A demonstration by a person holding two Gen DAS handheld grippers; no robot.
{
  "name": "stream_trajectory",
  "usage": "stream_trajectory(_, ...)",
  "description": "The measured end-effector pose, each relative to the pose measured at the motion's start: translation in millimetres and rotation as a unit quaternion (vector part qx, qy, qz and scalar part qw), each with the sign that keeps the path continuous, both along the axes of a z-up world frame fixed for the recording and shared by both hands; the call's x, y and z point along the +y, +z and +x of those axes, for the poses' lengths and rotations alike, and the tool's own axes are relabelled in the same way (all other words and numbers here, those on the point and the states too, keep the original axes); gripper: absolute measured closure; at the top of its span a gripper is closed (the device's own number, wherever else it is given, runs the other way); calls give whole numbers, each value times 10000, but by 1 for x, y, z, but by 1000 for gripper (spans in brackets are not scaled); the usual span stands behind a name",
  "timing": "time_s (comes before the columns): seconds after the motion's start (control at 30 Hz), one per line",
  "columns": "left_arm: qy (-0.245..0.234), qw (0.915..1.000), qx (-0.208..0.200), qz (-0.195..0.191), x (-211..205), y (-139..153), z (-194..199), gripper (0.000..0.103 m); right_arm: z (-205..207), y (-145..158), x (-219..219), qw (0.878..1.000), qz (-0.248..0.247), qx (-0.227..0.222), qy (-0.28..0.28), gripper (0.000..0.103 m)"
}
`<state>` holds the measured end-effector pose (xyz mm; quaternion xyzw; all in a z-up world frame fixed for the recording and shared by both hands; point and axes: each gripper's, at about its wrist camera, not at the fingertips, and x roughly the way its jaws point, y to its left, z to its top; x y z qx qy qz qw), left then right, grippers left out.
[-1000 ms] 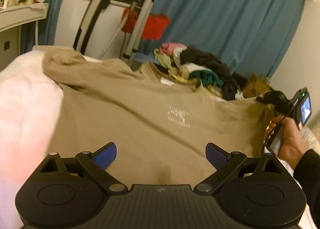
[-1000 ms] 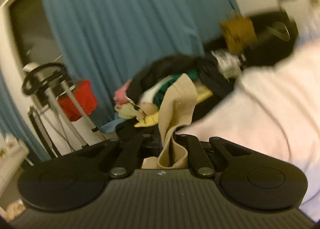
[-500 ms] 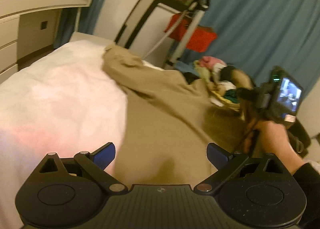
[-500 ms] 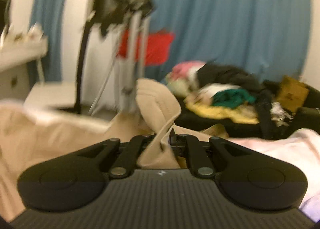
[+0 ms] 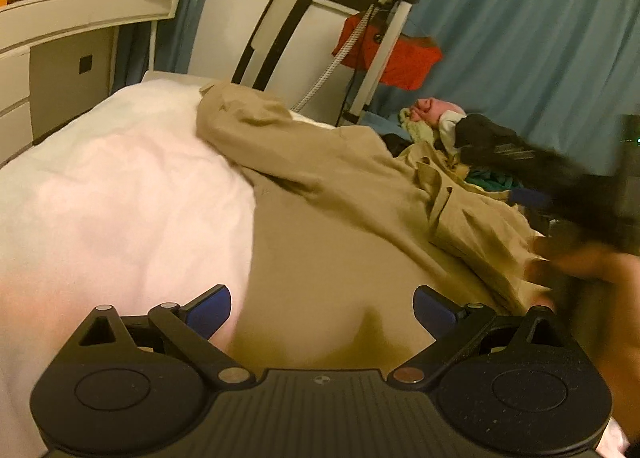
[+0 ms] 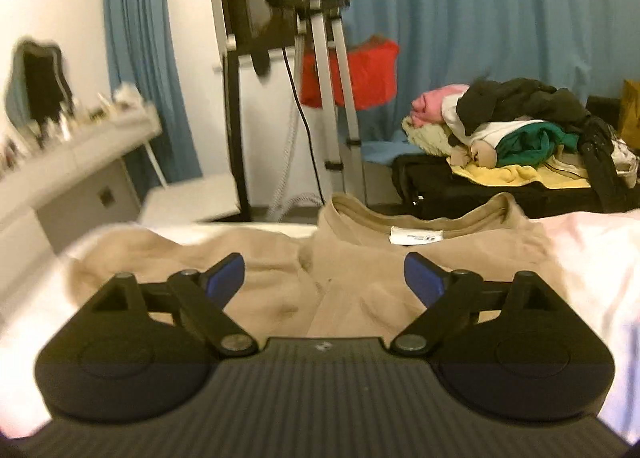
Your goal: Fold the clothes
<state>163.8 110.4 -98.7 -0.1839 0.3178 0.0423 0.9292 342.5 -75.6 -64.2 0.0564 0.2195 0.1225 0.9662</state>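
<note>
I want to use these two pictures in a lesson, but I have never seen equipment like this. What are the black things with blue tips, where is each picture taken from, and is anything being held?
A person holds a two-finger gripper in each hand; a camera on each looks forward along its fingers. One picture is from the left gripper, one from the right gripper. Both are open and hold nothing. A tan shirt lies on the white bedding.
</note>
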Motion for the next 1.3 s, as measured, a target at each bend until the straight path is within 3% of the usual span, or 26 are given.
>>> stream_trajectory(0.27,-332,9994,-24,138,-23,17,-29,4,-173,48,-83,9974,587,-226,-337,15)
stream_trajectory(0.47,-1021,9947,114,46,-51,27,-70,4,-291,29,-149,9889,927,39,-1161,15)
stream_trajectory(0.67,-1581,9866,224,335,-93,34,-104,5,-347,18,-198,9733,1333,-125,-1863,15)
stream_trajectory(0.8,-1866,9810,532,74,-132,31,-113,12,-362,22,-218,9639,1449,-523,-2170,15)
stream_trajectory(0.97,-2534,9637,817,-222,-203,24,-127,22,-372,20,-248,9481,1587,-746,-2655,15)
stream_trajectory(1.17,-3349,9380,842,-302,-299,9,-134,30,-382,11,-283,9293,2118,-761,-2928,15)
stream_trajectory(1.23,-3722,9235,876,-292,-328,1,-134,31,-383,7,-289,9249,2248,-719,-2980,14)
stream_trajectory(1.3,-4018,9112,897,-150,-350,-7,-136,41,-381,4,-289,9250,2270,-650,-2978,14)
